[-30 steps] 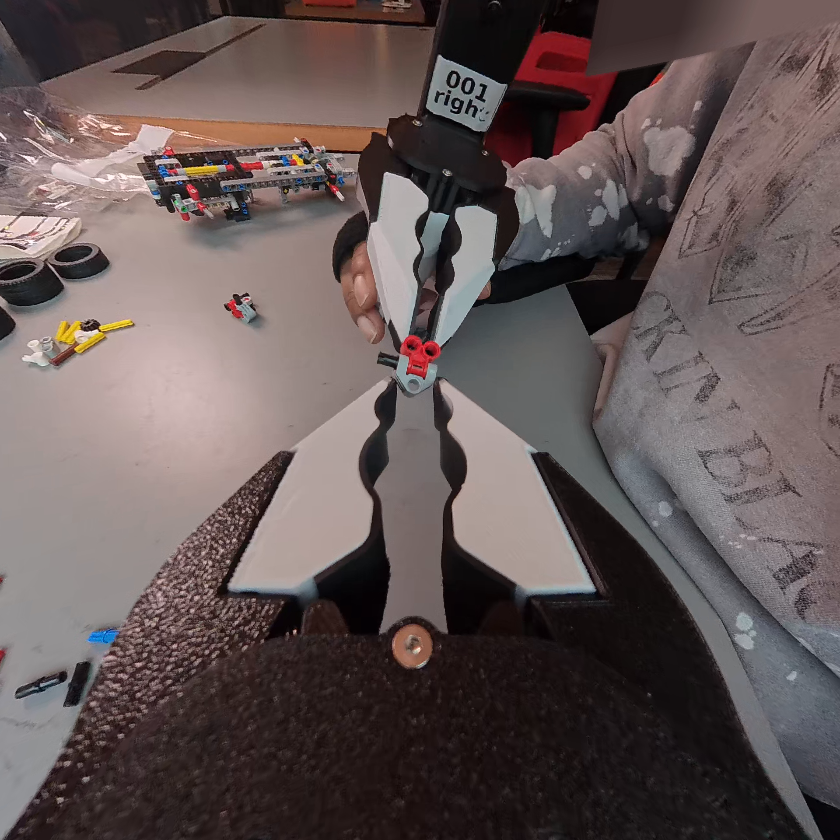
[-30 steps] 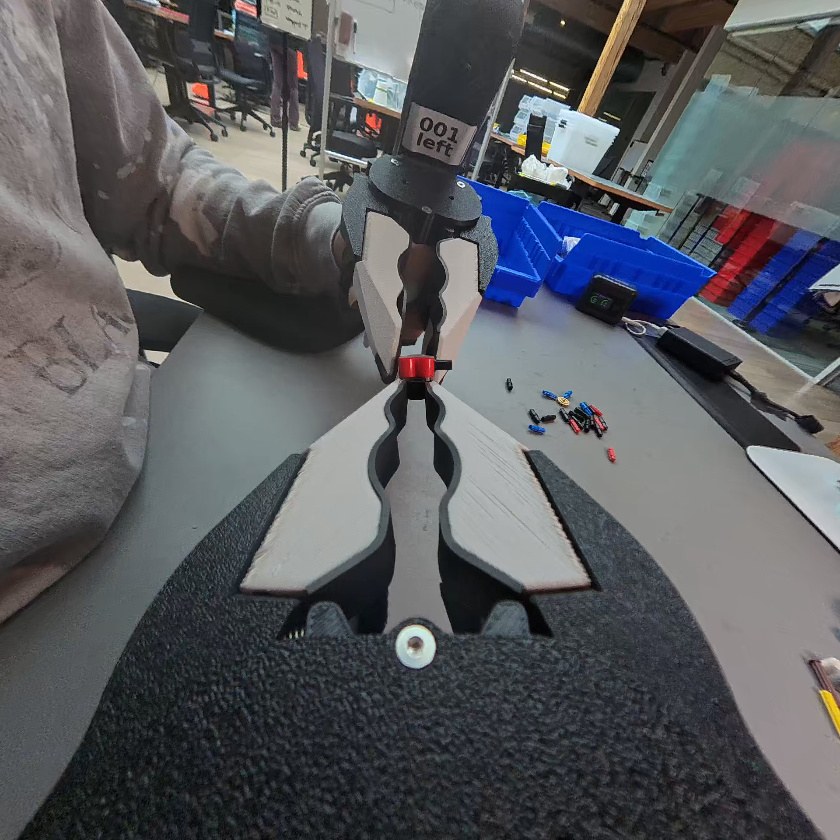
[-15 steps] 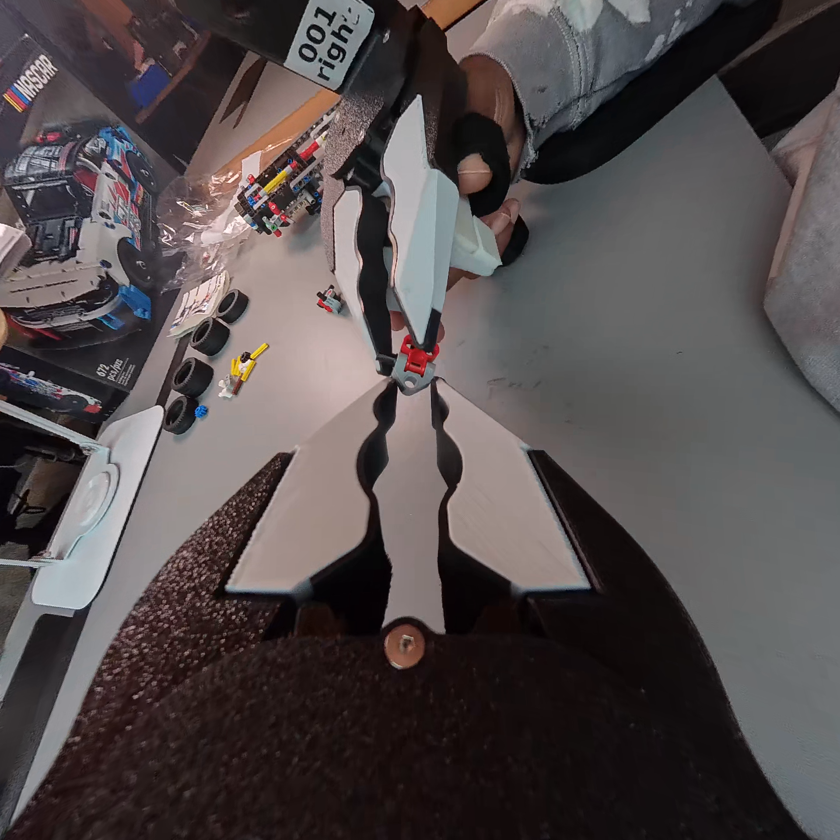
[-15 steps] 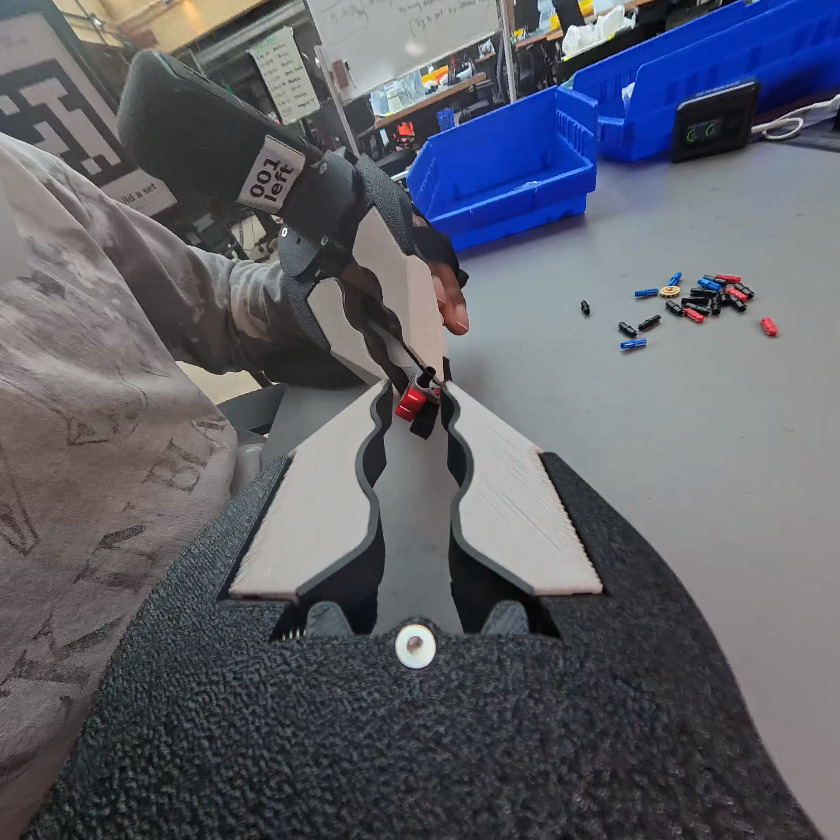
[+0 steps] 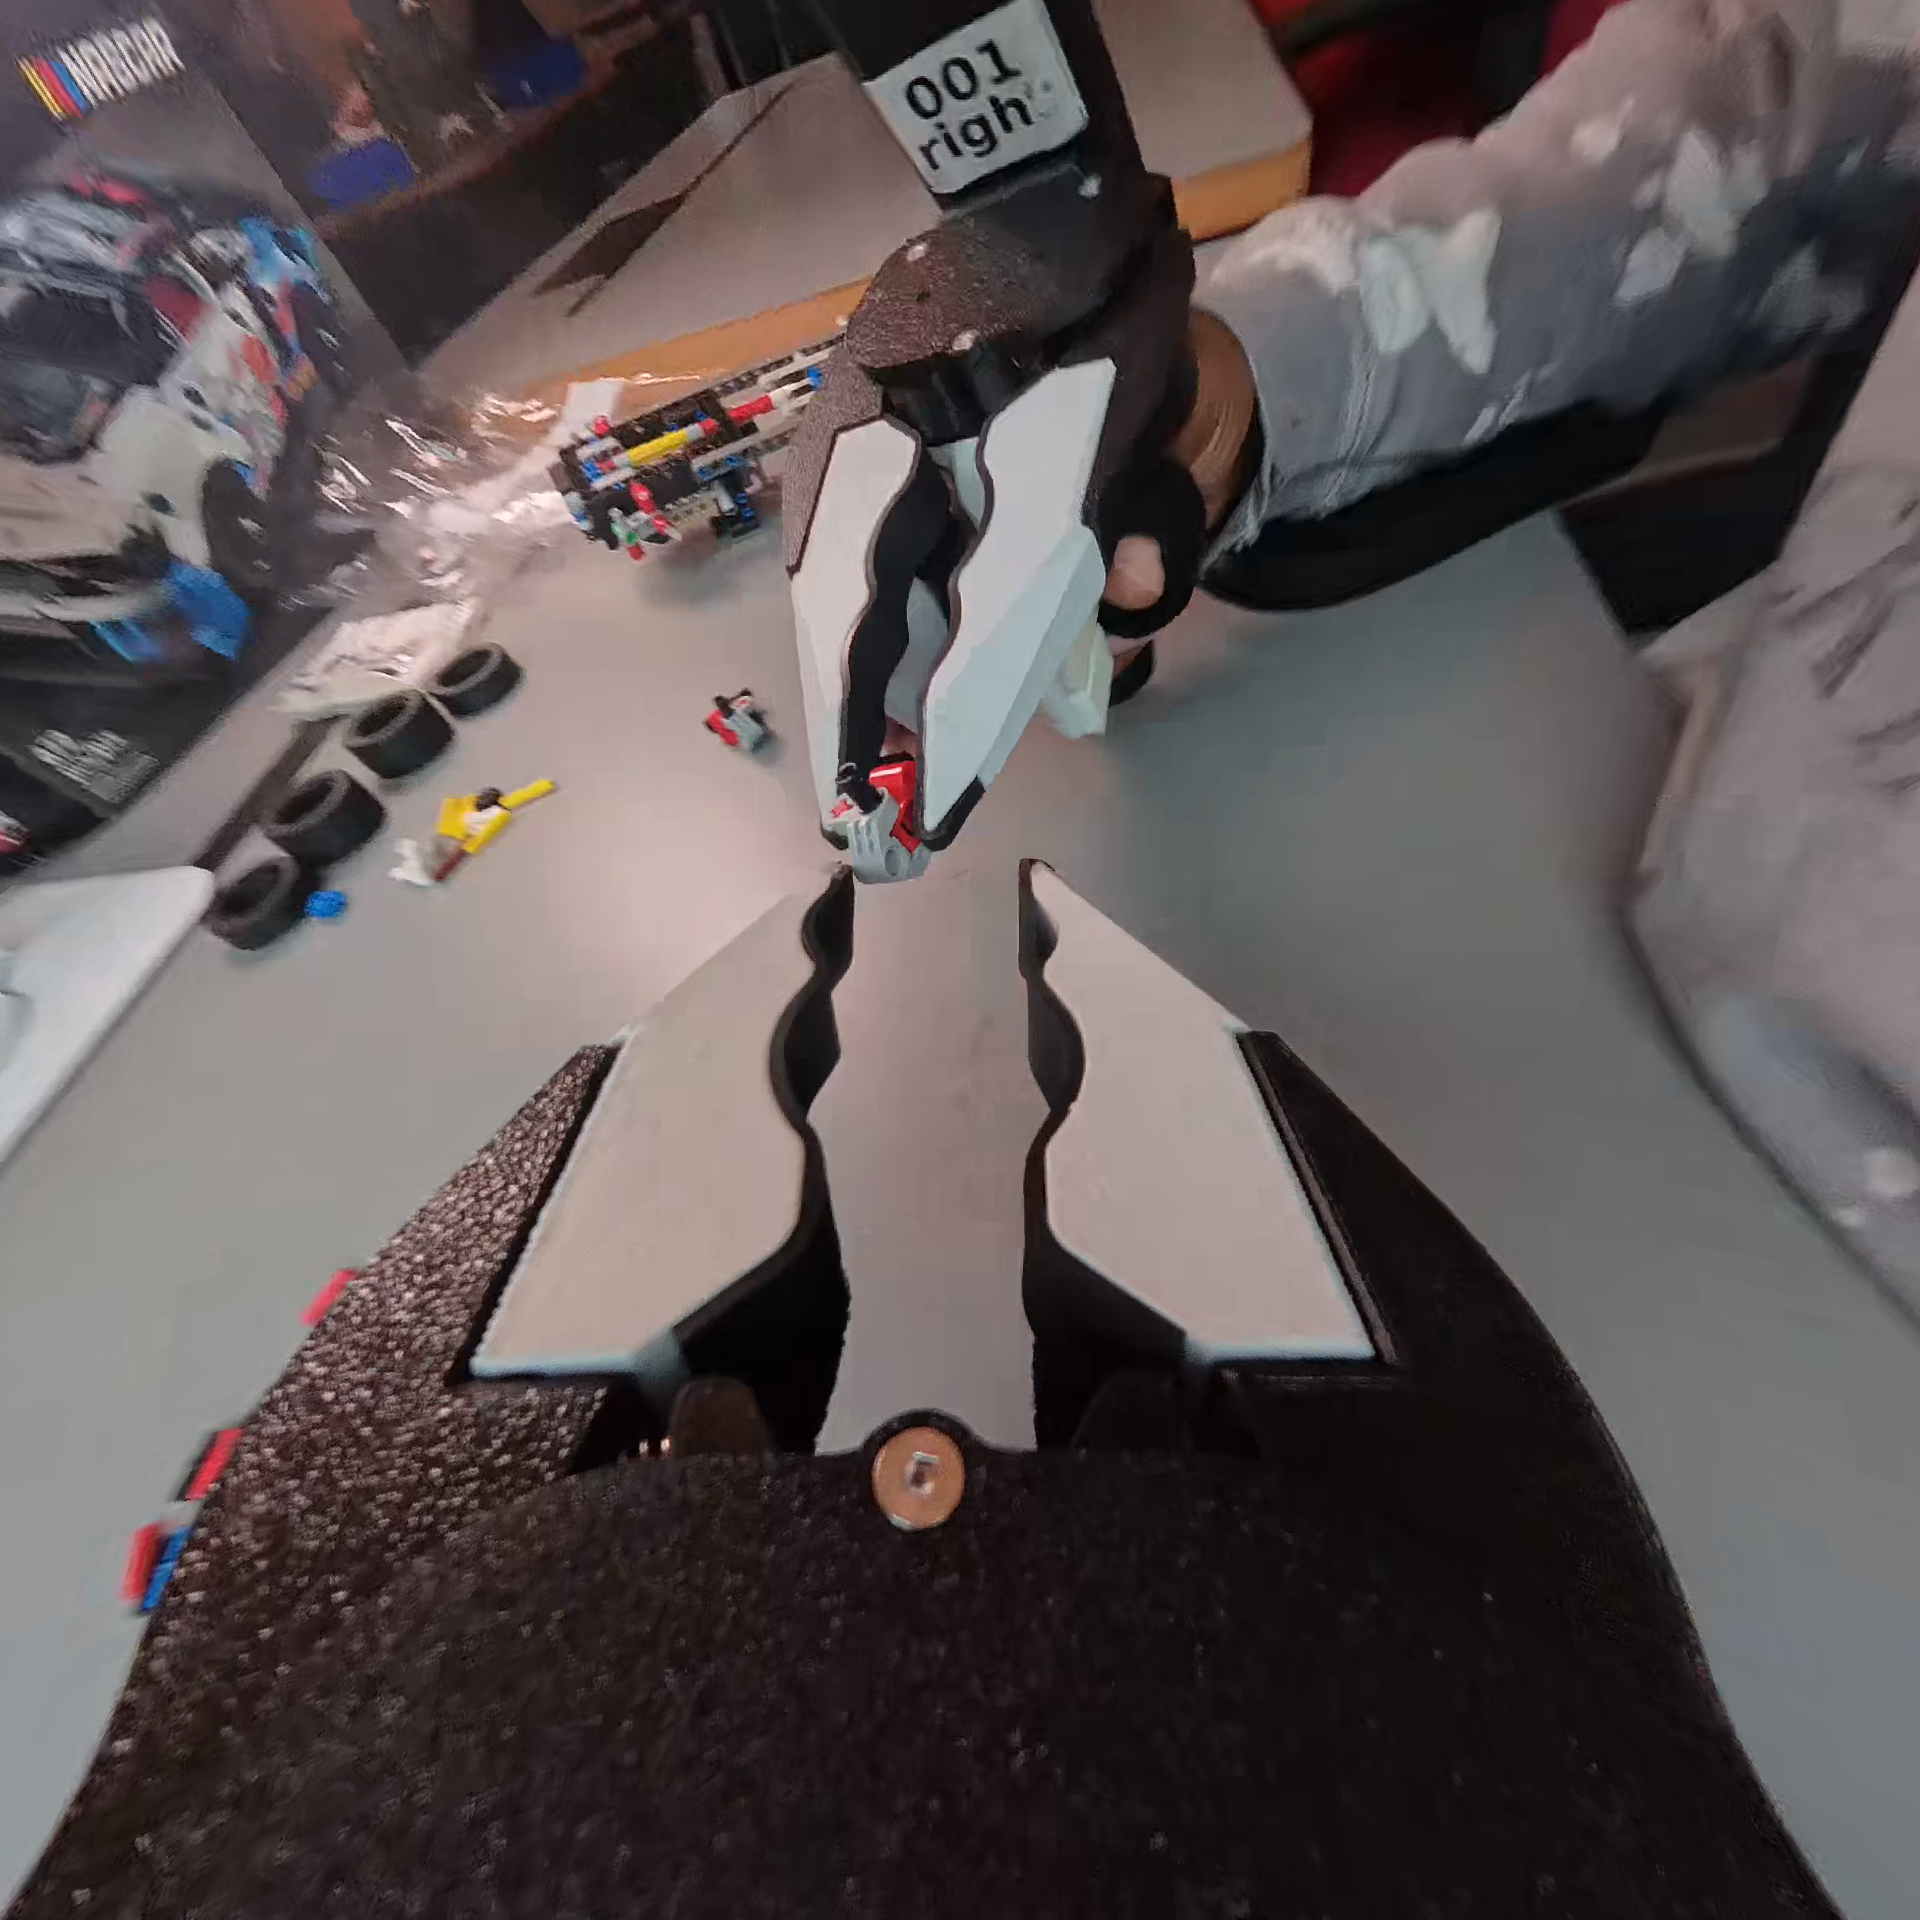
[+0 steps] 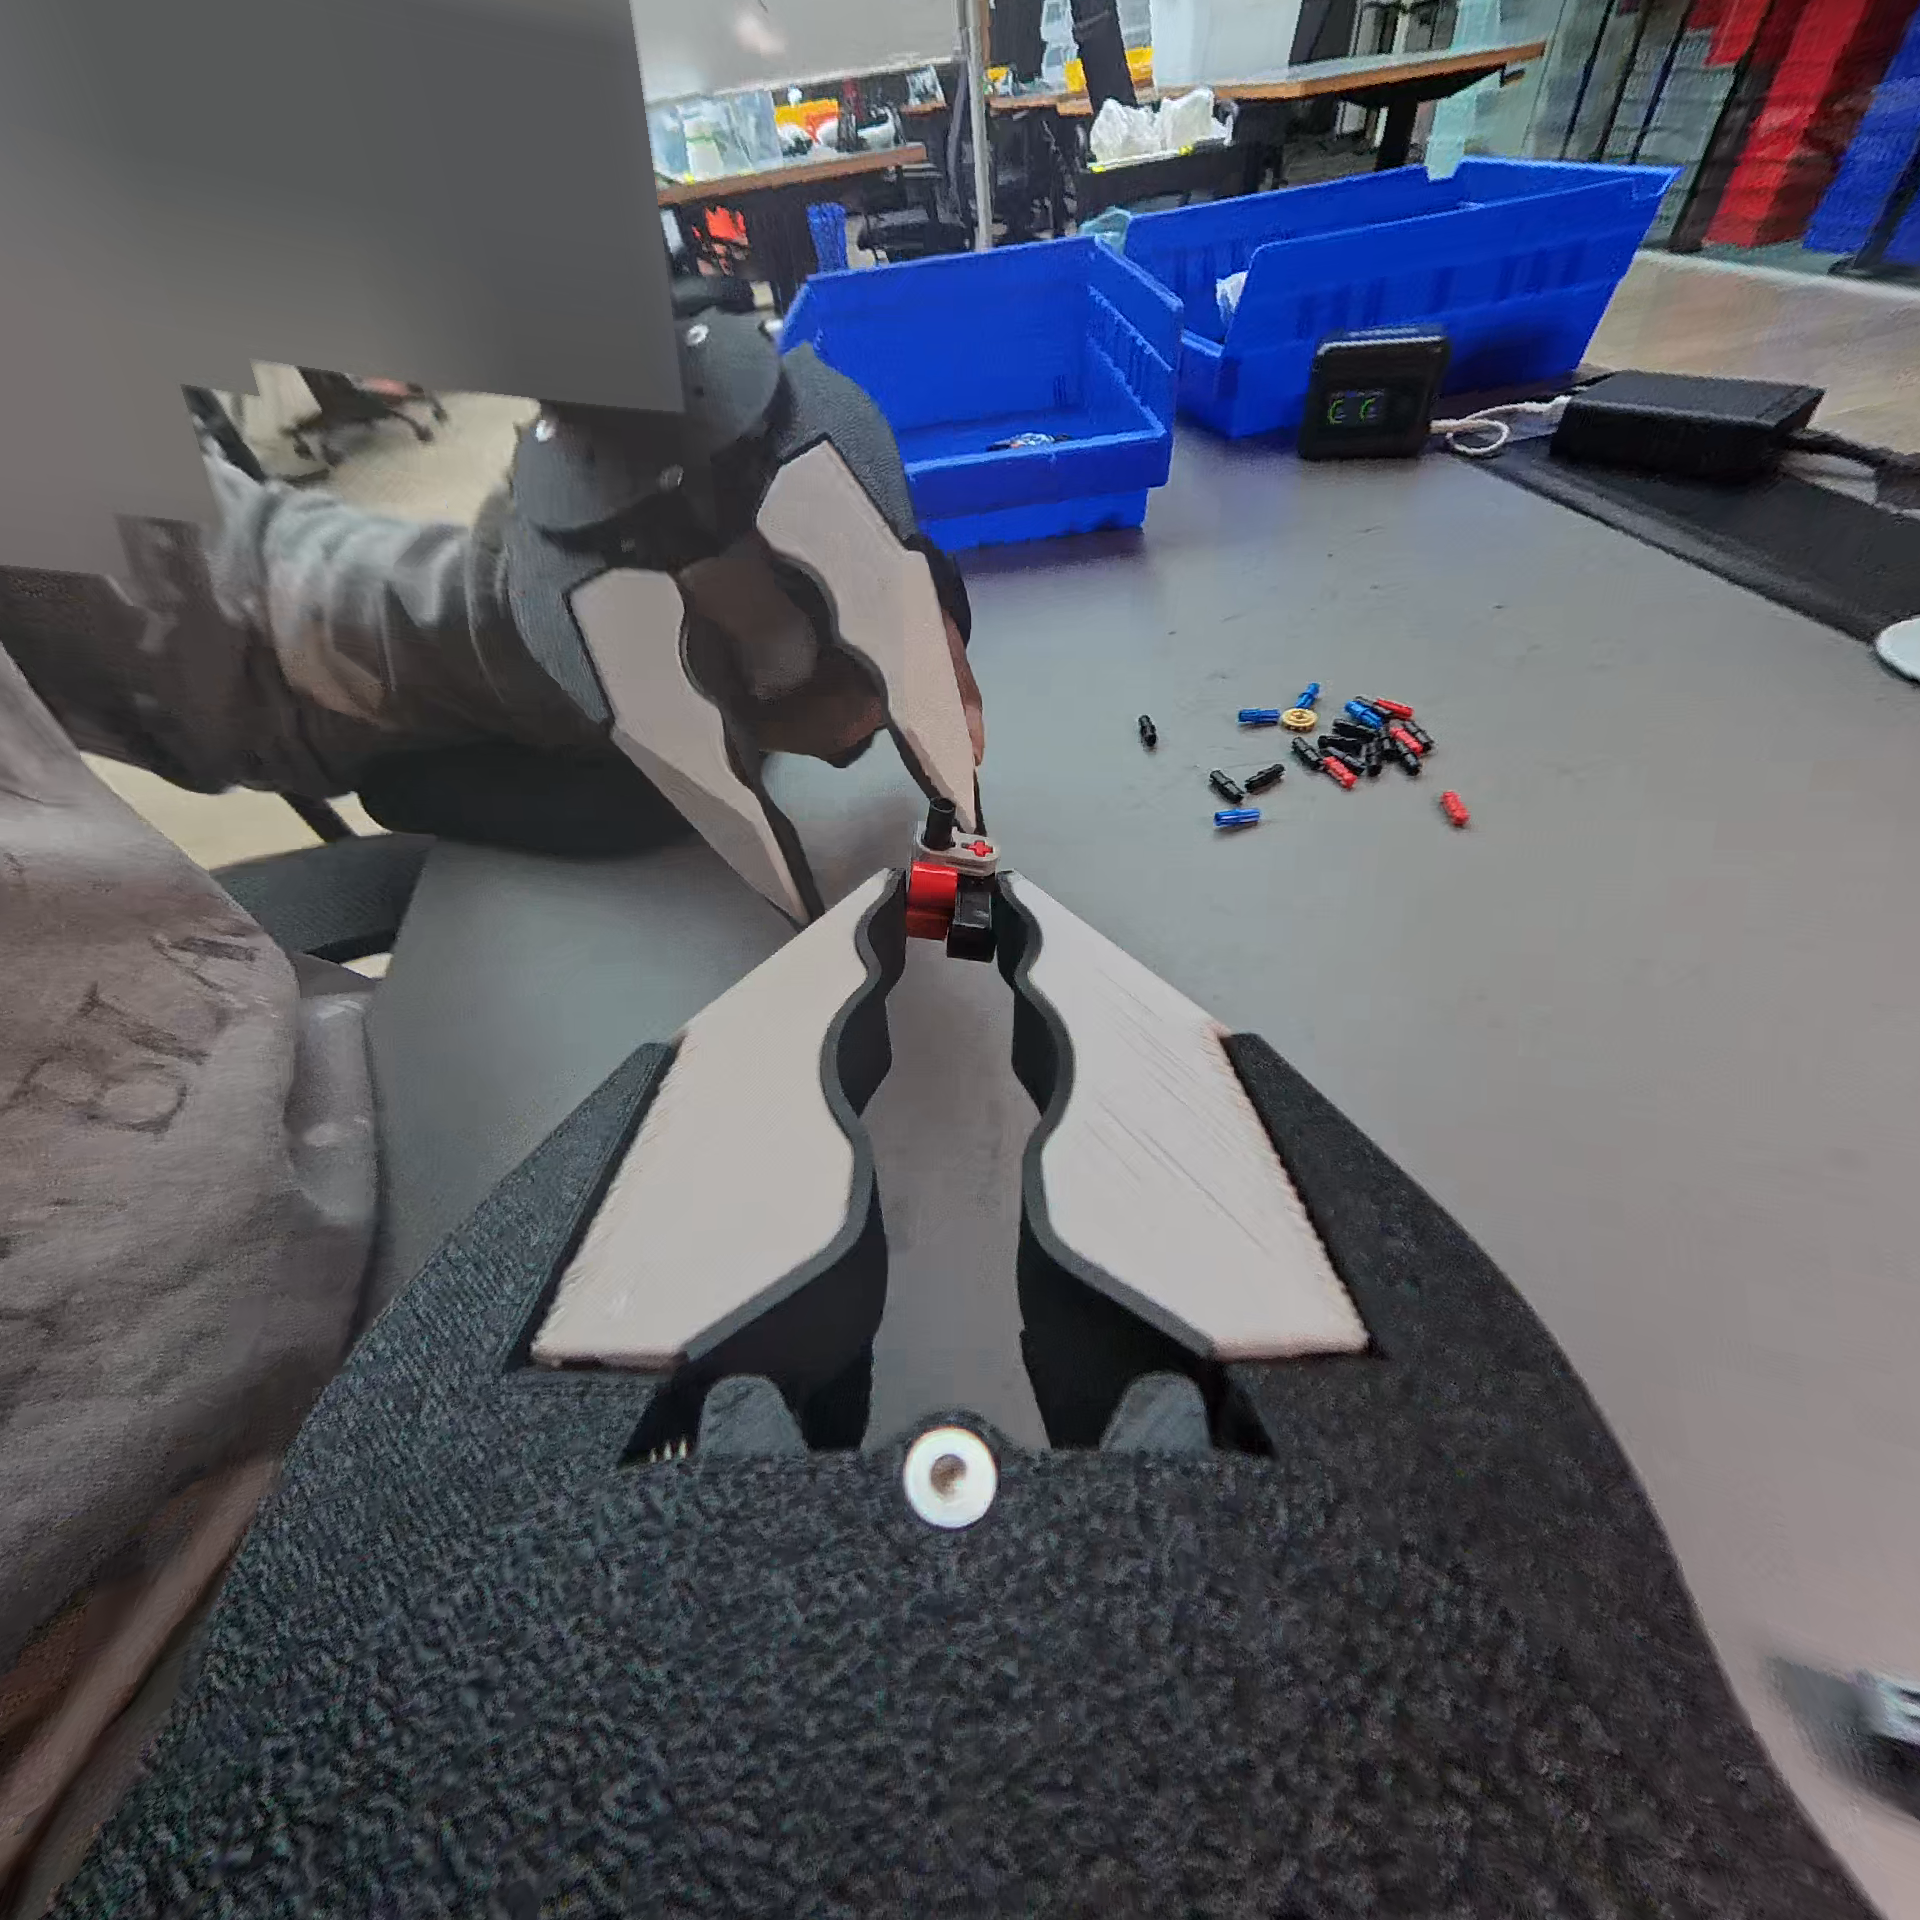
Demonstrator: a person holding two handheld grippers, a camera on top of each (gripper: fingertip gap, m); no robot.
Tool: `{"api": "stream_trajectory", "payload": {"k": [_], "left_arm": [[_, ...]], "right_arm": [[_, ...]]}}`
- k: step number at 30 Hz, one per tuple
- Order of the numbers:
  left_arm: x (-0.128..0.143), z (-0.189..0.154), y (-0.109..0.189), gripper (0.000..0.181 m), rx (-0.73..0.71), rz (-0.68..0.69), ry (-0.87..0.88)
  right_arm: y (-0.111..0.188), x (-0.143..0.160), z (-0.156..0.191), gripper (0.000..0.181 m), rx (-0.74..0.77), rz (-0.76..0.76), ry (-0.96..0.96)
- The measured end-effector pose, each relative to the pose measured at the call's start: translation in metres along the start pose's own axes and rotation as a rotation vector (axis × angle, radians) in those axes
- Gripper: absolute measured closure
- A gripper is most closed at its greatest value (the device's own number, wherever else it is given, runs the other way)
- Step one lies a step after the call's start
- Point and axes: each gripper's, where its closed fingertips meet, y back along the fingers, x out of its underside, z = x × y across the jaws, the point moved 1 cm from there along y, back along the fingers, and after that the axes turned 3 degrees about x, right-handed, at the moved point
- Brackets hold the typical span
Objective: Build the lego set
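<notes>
A small red, grey and black lego sub-assembly (image 6: 951, 894) is pinched between the tips of my right gripper (image 6: 951, 888), held above the grey table (image 6: 1455, 987). In the left wrist view the same piece (image 5: 883, 826) sits at the tip of the right gripper (image 5: 888, 831). My left gripper (image 5: 935, 873) is open and empty, its tips just in front of the piece, not gripping it. In the right wrist view the left gripper (image 6: 888, 868) has its jaws spread, one fingertip (image 6: 961, 790) close to the piece's black pin.
A long lego chassis (image 5: 675, 468) lies far left with a plastic bag, several black tyres (image 5: 400, 732), yellow parts (image 5: 483, 821), a small red-white assembly (image 5: 738, 722) and the set's box (image 5: 125, 416). Loose pins (image 6: 1351, 738), blue bins (image 6: 1018, 395) and a black device (image 6: 1371, 395) are on the right. The tips of both grippers are at nearly the same place.
My left gripper has opened and let go of the small sub-assembly. My right gripper keeps hold of it. Both grippers have turned and shifted.
</notes>
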Motion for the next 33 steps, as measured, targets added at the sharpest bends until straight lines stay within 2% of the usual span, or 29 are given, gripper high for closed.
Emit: {"api": "stream_trajectory", "payload": {"k": [1,3,6,9,14,16,18,19,21,22,23,24,33], "left_arm": [[-0.003,0.001,0.003,0.15,0.042,-0.034,0.095],[-0.009,0.006,0.007,0.156,0.077,-0.104,0.209],[-0.003,0.006,0.001,0.165,0.076,-0.068,0.233],[0.006,0.0,-0.006,0.176,0.055,0.008,0.15],[0.001,-0.001,-0.003,0.176,0.062,-0.009,0.132],[-0.013,0.001,0.004,0.176,0.074,-0.099,0.168],[-0.038,0.005,0.016,0.177,0.113,-0.274,0.258],[-0.048,0.006,0.023,0.177,0.132,-0.351,0.294],[-0.057,0.007,0.027,0.177,0.151,-0.424,0.333],[-0.059,0.005,0.027,0.177,0.168,-0.436,0.343],[-0.059,0.003,0.025,0.176,0.179,-0.437,0.351],[-0.06,0.002,0.024,0.177,0.184,-0.448,0.352],[-0.051,-0.005,0.022,0.178,0.175,-0.281,0.196]], "right_arm": [[0.0,0.002,-0.003,0.166,0.045,0.023,0.077],[-0.001,0.008,-0.004,0.166,0.119,0.084,0.243],[-0.008,0.02,0.001,0.165,0.154,0.148,0.382],[-0.011,0.022,0.005,0.166,0.15,0.164,0.404],[-0.008,0.015,0.009,0.166,0.119,0.121,0.374],[-0.004,0.0,0.013,0.166,0.085,0.017,0.306],[0.006,-0.026,0.019,0.163,0.023,-0.162,0.168],[0.009,-0.035,0.021,0.156,0.005,-0.217,0.131],[0.008,-0.04,0.024,0.149,-0.002,-0.257,0.134],[0.007,-0.043,0.027,0.154,0.0,-0.271,0.15],[0.007,-0.045,0.03,0.163,0.001,-0.284,0.17],[0.007,-0.046,0.032,0.165,0.01,-0.285,0.194],[0.008,-0.037,0.034,0.166,-0.04,-0.171,0.3]]}}
